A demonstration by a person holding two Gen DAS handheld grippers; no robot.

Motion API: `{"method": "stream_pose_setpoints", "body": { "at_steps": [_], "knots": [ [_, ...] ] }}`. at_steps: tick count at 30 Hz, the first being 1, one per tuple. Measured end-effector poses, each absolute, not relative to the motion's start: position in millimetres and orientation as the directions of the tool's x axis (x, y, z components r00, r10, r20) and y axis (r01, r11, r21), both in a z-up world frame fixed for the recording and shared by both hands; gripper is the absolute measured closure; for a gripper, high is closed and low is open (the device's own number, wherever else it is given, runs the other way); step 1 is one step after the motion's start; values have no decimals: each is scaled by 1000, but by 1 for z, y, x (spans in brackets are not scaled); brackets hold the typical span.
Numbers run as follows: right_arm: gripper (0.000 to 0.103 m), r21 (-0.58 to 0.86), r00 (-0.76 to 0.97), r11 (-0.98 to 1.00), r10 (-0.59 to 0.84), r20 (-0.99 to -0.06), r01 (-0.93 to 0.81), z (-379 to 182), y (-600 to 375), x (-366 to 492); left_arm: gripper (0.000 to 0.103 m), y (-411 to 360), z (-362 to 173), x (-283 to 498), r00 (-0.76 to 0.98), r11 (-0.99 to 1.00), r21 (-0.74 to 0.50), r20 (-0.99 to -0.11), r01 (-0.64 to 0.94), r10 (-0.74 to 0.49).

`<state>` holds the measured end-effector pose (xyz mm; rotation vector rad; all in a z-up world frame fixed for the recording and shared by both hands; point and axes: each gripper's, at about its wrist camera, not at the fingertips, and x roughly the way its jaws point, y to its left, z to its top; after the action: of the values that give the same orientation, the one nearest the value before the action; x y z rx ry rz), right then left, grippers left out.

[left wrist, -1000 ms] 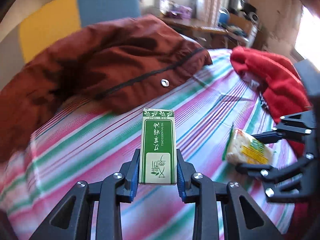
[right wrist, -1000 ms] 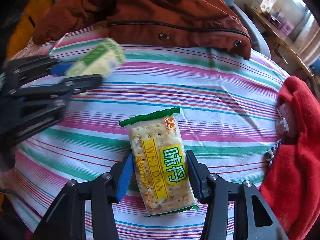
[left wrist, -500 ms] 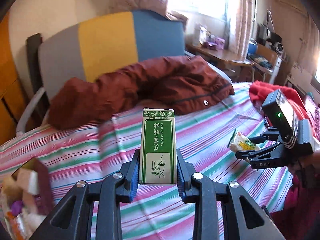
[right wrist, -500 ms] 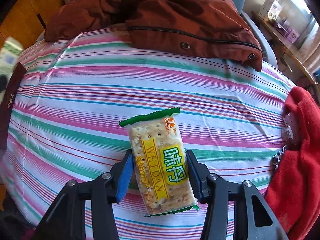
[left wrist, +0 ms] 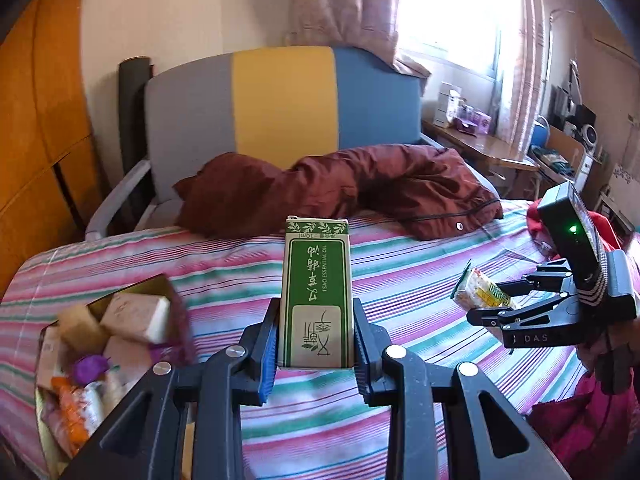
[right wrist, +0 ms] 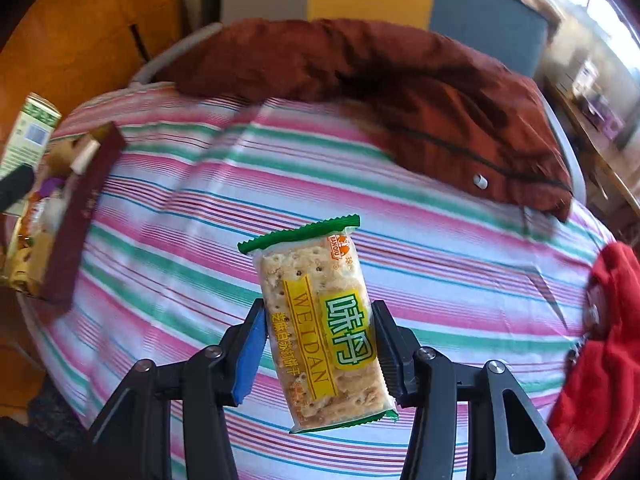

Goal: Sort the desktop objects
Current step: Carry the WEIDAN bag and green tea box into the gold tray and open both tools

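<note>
I am holding two items in the air above a striped bed [right wrist: 248,184], one in each hand. The left gripper [left wrist: 316,344] has its jaws clamped on a green and white oil carton [left wrist: 317,292], standing upright between the pads. The right gripper [right wrist: 320,344] has its jaws clamped on the sides of a cracker packet [right wrist: 324,332], tilted a little and well clear of the sheet. At the bed's left edge an open box [left wrist: 170,296] is already holding several small cartons and packets, so the sorting looks partly done. By my reading, both items are heading for that box and neither has been put down yet; the carton is the nearer of the two. A brown jacket [left wrist: 360,188] and a red cloth [right wrist: 600,344] are lying on the bed, and I am seeing no other loose small items on the sheet.
</note>
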<state>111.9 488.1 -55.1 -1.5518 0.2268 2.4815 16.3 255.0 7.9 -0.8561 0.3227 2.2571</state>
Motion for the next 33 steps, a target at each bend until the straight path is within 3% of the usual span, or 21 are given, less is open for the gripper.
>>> {"method": "stream_pose_setpoints", "body": {
  "at_steps": [16, 26, 33],
  "knots": [
    [52, 212, -570, -971, -111, -814, -113, -41, 348, 65, 73, 140, 10, 1, -634, -846, -53, -638, -530, 437],
    [52, 336, -629, -942, -253, -735, -15, -17, 280, 46, 73, 51, -7, -18, -659, -917, -127, -658, -379, 364],
    [52, 390, -611, -920, -323, -723, 25, -16, 243, -13, 73, 13, -24, -58, -669, -956, -111, -692, -272, 271]
  ]
}}
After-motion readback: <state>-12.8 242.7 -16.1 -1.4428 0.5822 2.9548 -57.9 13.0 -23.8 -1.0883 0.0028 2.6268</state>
